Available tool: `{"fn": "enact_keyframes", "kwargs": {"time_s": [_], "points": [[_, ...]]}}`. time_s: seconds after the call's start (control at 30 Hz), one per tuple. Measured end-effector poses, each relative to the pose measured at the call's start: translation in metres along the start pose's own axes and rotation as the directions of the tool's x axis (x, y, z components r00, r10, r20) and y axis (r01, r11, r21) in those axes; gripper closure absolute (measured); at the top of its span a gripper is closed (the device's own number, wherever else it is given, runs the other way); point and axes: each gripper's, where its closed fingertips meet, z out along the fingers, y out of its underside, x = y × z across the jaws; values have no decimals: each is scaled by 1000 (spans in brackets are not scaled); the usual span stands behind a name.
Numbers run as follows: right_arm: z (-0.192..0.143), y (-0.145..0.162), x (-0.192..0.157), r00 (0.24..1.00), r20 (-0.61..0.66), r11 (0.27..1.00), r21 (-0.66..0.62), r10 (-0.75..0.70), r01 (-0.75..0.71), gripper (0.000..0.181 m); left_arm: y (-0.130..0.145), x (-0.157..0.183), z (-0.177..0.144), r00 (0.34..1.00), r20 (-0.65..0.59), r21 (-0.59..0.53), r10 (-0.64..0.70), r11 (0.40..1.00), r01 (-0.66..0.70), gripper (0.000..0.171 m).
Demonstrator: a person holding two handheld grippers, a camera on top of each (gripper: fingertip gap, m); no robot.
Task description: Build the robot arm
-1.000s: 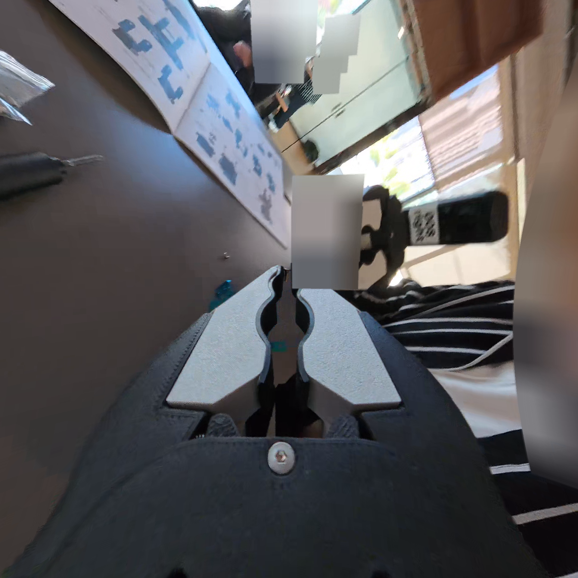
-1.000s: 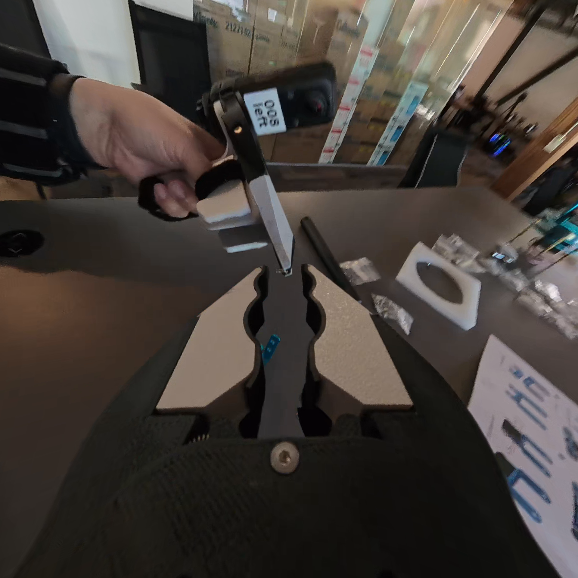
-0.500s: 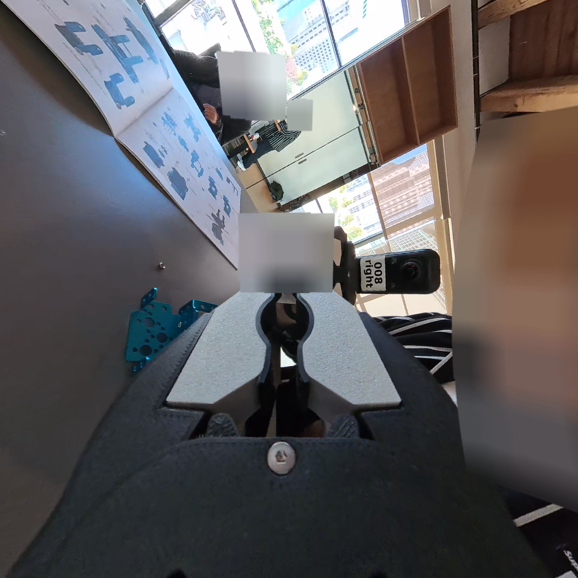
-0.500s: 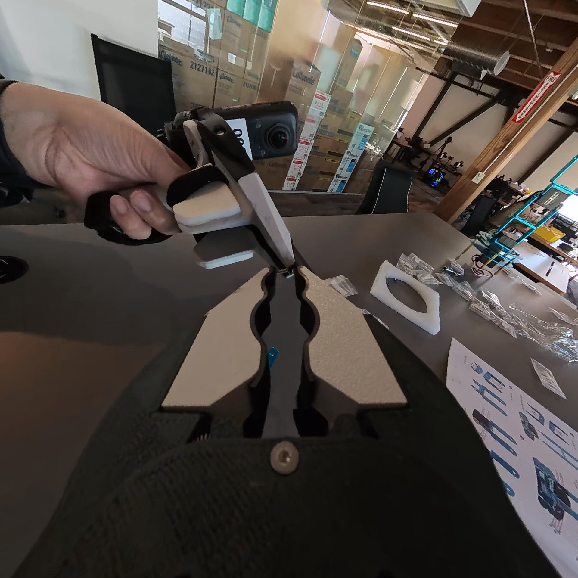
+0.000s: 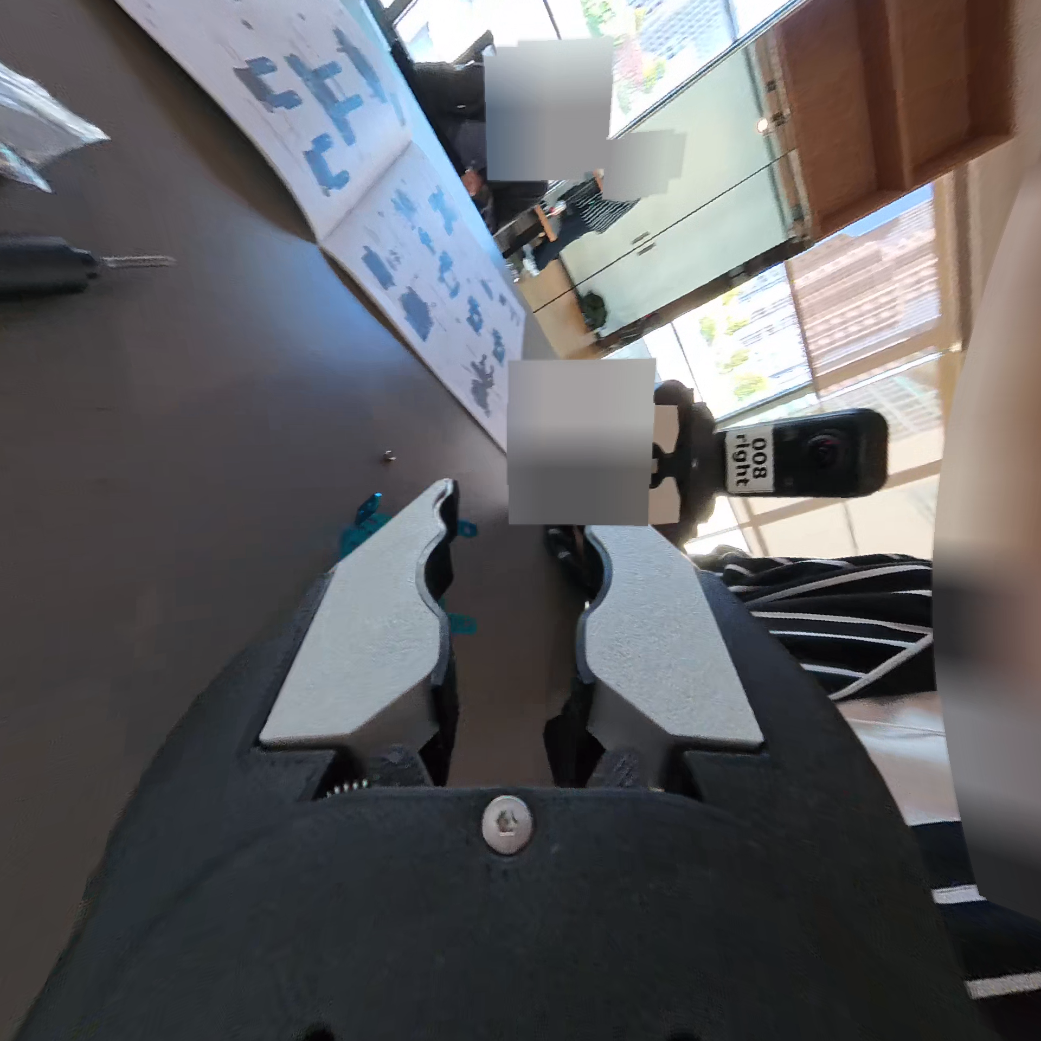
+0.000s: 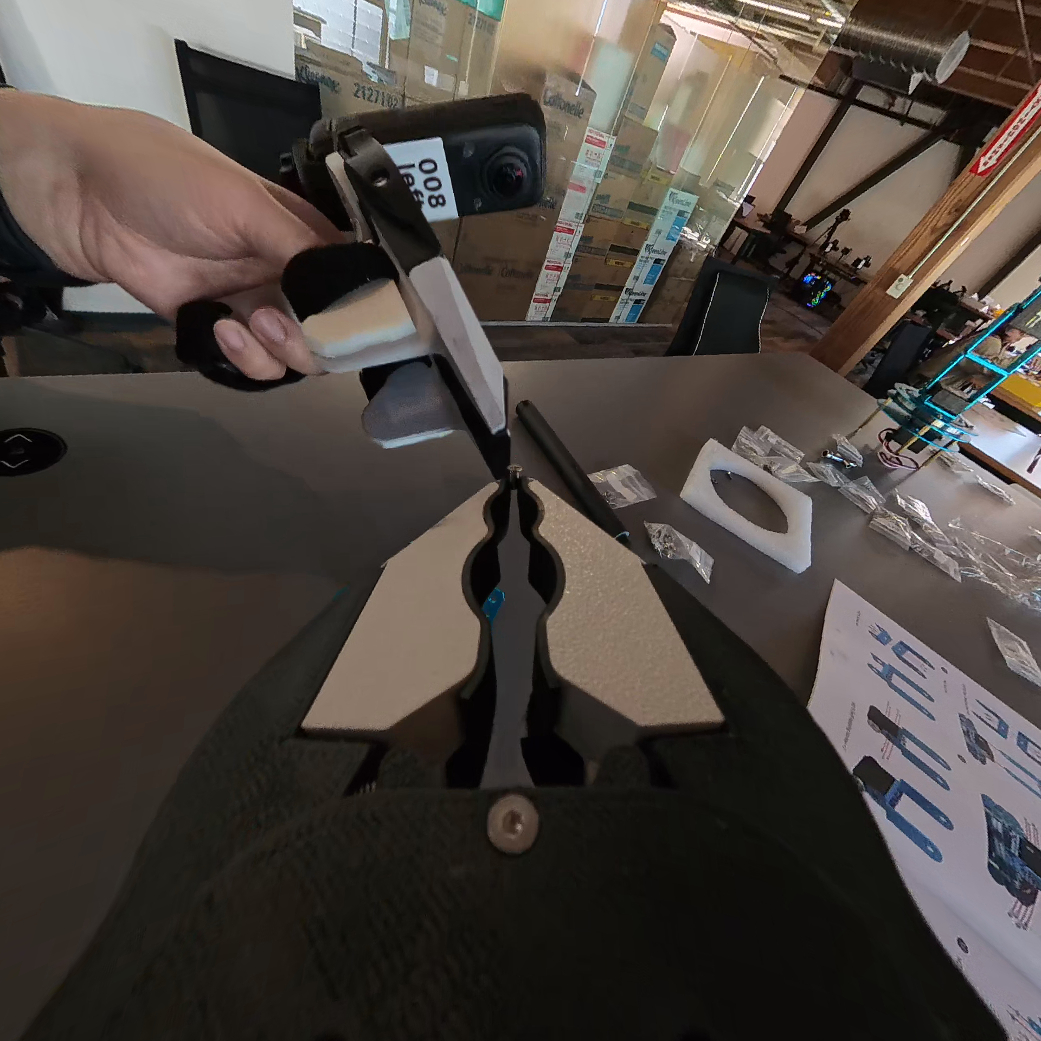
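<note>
**Tiny screw pinched at the right gripper's tips, left gripper spread wide**

Taking the small screw (image 6: 514,468) as the landmark and reading the right wrist view from left to right: far to its left a hand (image 6: 141,225) holds the left gripper (image 5: 515,510), angled steeply down so that its pale finger (image 6: 467,349) tapers to a tip just above the screw. From the left wrist view its jaws stand well apart with nothing between them, so it is released; the steep tilt seems meant to bring the tips close to the screw. Whether the tip actually touches the screw I cannot tell, as the meeting point is very small.

The right gripper (image 6: 514,483) is clenched, its tips nearly together with the screw caught upright between them, head up, raised off the dark table (image 6: 169,507). Below the screw, a bit of blue metal bracket (image 6: 493,603) shows through the gap between the fingers, lying on the table.

Just right of the screw a black rod-like tool (image 6: 569,467) lies flat. Further right come small clear bags of hardware (image 6: 679,549), then a white foam block (image 6: 749,507) with an oval cut-out, and nearest the edge an open instruction sheet (image 6: 929,760) with blue drawings.
</note>
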Motion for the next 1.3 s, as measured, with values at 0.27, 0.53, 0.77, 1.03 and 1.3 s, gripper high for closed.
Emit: {"fn": "enact_keyframes", "kwargs": {"time_s": [0.27,0.53,0.77,1.03,1.3], "points": [[-1,15,7,999,-3,999,-33,33,-33,180,-2,-5,-15,998,39,20,50,999,-51,91],[-1,22,10,997,5,996,-41,76,-75,179,-4,10,-24,997,-81,95,10,995,-2,78],[-1,22,6,998,21,998,-50,51,-50,180,-17,19,-35,990,-122,206,76,977,-50,156],[-8,8,4,993,7,989,-89,-115,115,180,-11,45,-35,639,270,126,720,632,-765,162],[-6,1,-5,935,-60,929,-156,-348,336,179,5,29,5,795,198,-13,573,813,-582,164]]}}
